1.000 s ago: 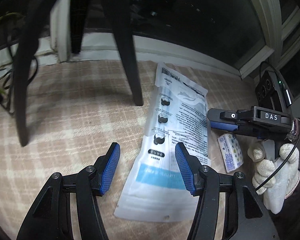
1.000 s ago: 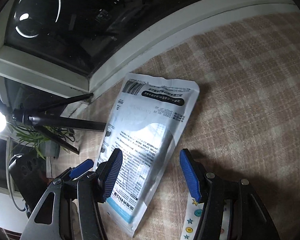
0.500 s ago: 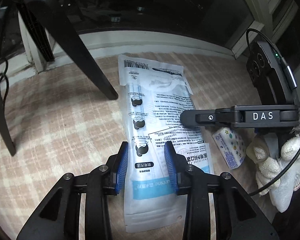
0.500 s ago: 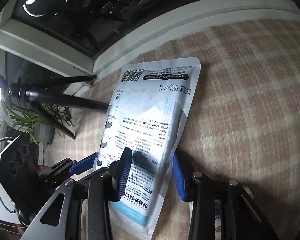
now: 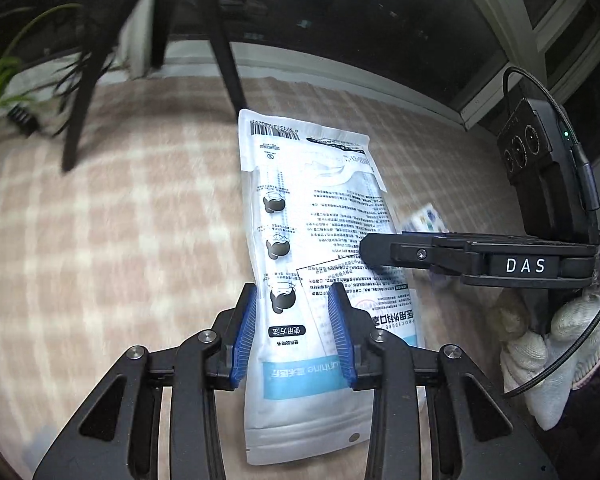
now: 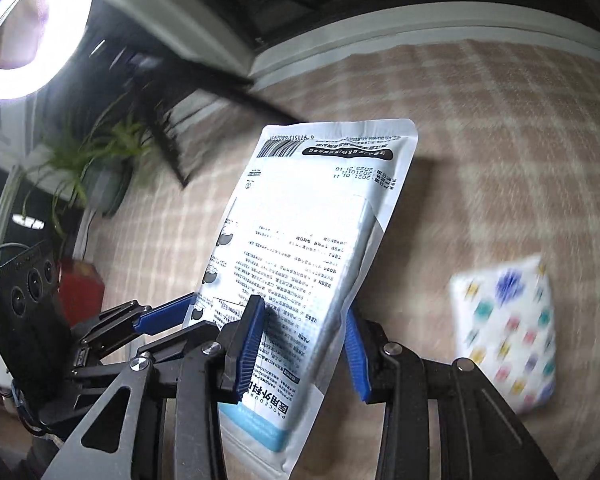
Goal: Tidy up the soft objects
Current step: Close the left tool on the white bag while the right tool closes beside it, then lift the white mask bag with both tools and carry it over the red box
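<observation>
A white plastic pack of face masks (image 5: 320, 240) with black print and a blue band is held off the checked cloth by both grippers. My left gripper (image 5: 294, 332) is shut on the pack's near end. My right gripper (image 6: 302, 340) is shut on the same pack (image 6: 312, 240) from the right side; its black body marked DAS (image 5: 480, 258) reaches in from the right in the left wrist view. A small tissue pack (image 6: 508, 332) with coloured dots lies on the cloth to the right, partly hidden behind the right gripper in the left wrist view (image 5: 424, 218).
A beige checked cloth (image 5: 120, 220) covers the surface. Black tripod legs (image 5: 228, 48) stand at the back, near a dark window with a white sill (image 6: 380, 28). A green plant (image 6: 84, 160) and a ring light (image 6: 28, 20) are at the left.
Both grippers closed on the mask pack and lifted it off the cloth; it now tilts up. The tissue pack stays on the cloth, now uncovered at the right.
</observation>
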`<state>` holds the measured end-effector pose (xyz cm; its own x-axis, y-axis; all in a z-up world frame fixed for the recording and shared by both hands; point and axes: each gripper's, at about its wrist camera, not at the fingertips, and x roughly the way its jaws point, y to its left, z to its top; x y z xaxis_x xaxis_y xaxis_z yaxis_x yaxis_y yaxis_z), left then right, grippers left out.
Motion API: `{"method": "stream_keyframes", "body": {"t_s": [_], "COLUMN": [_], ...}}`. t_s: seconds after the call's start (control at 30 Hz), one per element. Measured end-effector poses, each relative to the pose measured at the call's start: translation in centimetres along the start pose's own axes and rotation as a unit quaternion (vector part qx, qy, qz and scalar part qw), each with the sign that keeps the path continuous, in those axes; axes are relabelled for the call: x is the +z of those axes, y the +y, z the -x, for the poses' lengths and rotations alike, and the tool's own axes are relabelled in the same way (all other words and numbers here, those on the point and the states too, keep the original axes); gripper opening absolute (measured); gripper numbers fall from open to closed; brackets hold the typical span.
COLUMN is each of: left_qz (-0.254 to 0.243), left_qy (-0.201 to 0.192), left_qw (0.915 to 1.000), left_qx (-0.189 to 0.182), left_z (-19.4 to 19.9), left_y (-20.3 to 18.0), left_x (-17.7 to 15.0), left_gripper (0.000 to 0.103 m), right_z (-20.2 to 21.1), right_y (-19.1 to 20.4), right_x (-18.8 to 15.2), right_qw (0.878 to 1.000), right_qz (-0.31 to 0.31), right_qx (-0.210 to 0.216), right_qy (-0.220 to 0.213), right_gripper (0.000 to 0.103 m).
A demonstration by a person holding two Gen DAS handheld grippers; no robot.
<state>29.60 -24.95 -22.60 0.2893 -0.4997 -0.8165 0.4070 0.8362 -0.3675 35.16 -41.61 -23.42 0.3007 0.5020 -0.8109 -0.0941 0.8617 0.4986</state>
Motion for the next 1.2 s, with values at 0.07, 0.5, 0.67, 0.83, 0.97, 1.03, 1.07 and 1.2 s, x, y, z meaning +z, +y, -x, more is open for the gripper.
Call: {"method": "stream_keyframes", "body": {"t_s": [0.07, 0.5, 0.67, 0.83, 0.97, 1.03, 1.07, 1.2], "left_qz": [0.005, 0.09, 0.065, 0.065, 0.061, 0.065, 0.07, 0.063], "left_qy": [-0.004, -0.012, -0.021, -0.034, -0.04, -0.041, -0.044, -0.052], "left_qw": [1.0, 0.9958, 0.9972, 0.9964, 0.9967, 0.9968, 0.9964, 0.9962], "left_qx": [0.005, 0.003, 0.031, 0.043, 0.034, 0.022, 0.019, 0.03], "left_z": [1.1, 5.9, 6.4, 6.3, 5.9, 5.8, 5.7, 6.1], "left_y": [-0.3, -0.5, -1.6, -1.1, -1.0, -0.8, -0.9, -1.3], "left_x": [-1.8, -14.4, -16.2, -16.1, -15.6, -15.7, -15.7, -16.0], "left_gripper": [0.033, 0.033, 0.037, 0.04, 0.04, 0.04, 0.04, 0.036], "right_z": [0.3, 0.2, 0.8, 0.8, 0.8, 0.7, 0.7, 0.9], "right_y": [0.8, 5.3, 5.3, 5.5, 5.2, 5.0, 5.1, 5.7], "right_x": [-1.5, -12.9, -14.4, -15.2, -15.6, -15.7, -15.8, -16.2], "right_qw": [1.0, 0.997, 0.997, 0.997, 0.998, 0.998, 0.998, 0.998], "right_qz": [0.01, 0.07, 0.074, 0.073, 0.062, 0.053, 0.052, 0.052], "right_qx": [0.003, 0.01, 0.003, -0.013, -0.007, -0.001, -0.001, -0.008], "right_qy": [0.002, 0.014, -0.006, -0.025, -0.029, -0.03, -0.031, -0.035], "right_gripper": [0.035, 0.035, 0.037, 0.038, 0.038, 0.038, 0.037, 0.037]}}
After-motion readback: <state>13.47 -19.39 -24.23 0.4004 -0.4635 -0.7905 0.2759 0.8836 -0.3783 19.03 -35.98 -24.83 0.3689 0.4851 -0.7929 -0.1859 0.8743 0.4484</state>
